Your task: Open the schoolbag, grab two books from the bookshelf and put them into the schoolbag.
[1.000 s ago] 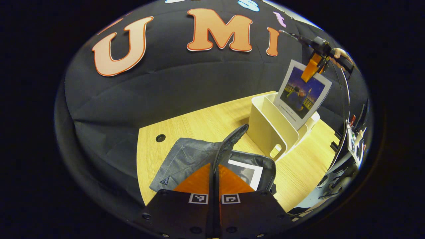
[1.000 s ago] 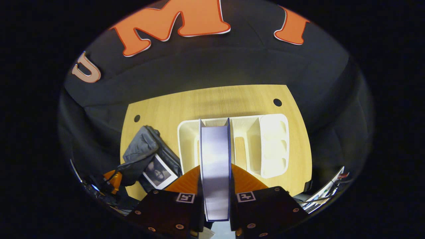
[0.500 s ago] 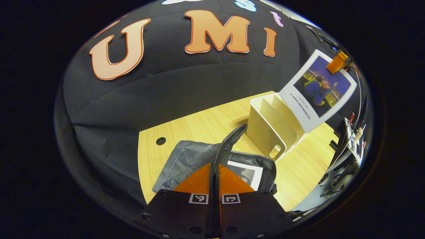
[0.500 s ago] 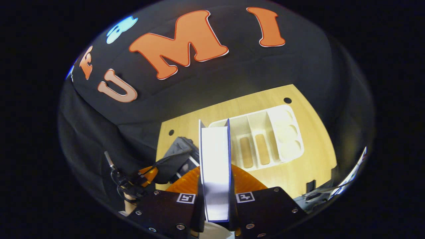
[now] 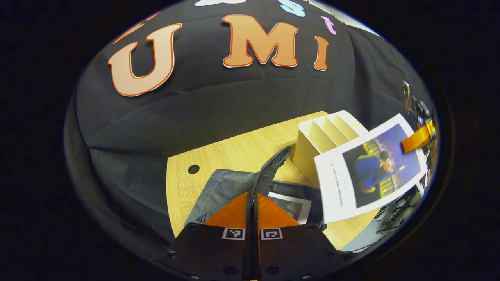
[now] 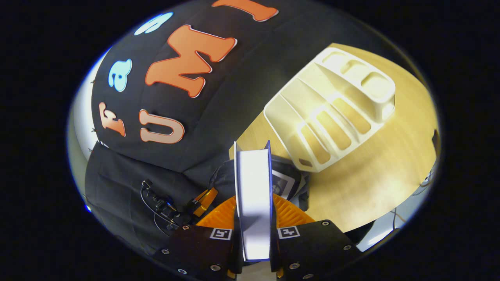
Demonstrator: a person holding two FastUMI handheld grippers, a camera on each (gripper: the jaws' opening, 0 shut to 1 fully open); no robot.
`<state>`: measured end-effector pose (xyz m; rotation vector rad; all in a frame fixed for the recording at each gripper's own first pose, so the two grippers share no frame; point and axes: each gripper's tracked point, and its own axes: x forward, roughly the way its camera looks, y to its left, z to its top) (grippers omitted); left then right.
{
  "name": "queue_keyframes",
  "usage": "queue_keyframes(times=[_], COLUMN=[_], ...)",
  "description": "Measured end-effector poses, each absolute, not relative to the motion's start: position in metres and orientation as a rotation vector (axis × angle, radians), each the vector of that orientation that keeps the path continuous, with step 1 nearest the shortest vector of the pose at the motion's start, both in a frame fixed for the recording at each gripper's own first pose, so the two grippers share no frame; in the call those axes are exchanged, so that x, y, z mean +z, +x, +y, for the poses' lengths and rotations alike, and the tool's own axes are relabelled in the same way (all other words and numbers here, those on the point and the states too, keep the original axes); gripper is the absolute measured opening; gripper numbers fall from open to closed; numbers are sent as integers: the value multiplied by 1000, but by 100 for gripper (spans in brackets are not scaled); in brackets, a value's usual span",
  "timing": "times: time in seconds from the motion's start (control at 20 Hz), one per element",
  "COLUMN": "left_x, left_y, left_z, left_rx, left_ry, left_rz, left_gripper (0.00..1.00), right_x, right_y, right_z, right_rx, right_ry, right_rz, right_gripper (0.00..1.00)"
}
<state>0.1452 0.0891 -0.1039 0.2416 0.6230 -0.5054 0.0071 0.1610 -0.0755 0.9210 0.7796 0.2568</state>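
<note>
My left tongs (image 5: 252, 203) pinch the schoolbag flap (image 5: 273, 166) up; right tongs (image 6: 254, 218) grip the second book (image 5: 369, 168), lower right, near the schoolbag (image 5: 224, 185). Next, I'd slide it beside the first book (image 5: 293, 205).

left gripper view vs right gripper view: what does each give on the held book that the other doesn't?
Left gripper view: the book's front cover, tilted, above the schoolbag, whose flap the left gripper pinches.

Right gripper view: the book's page edge between the right gripper's fingers, and the bookshelf's slots from above.

Both: the other book lying in the open bag, the bookshelf, and the wooden table.
</note>
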Motion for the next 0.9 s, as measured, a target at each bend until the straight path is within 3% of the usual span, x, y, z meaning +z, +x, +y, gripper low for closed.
queue_keyframes(times=[0.6,0.9], left_x=[-80,-66], left_y=[156,157], left_z=[94,87], left_rx=[-485,-507], left_ry=[280,281], left_rz=[548,526], left_gripper=[0,1], right_x=[-216,-226], right_y=[57,100], right_z=[251,297], right_rx=[200,229], right_ry=[1257,1268], right_rz=[760,707], right_gripper=[27,28])
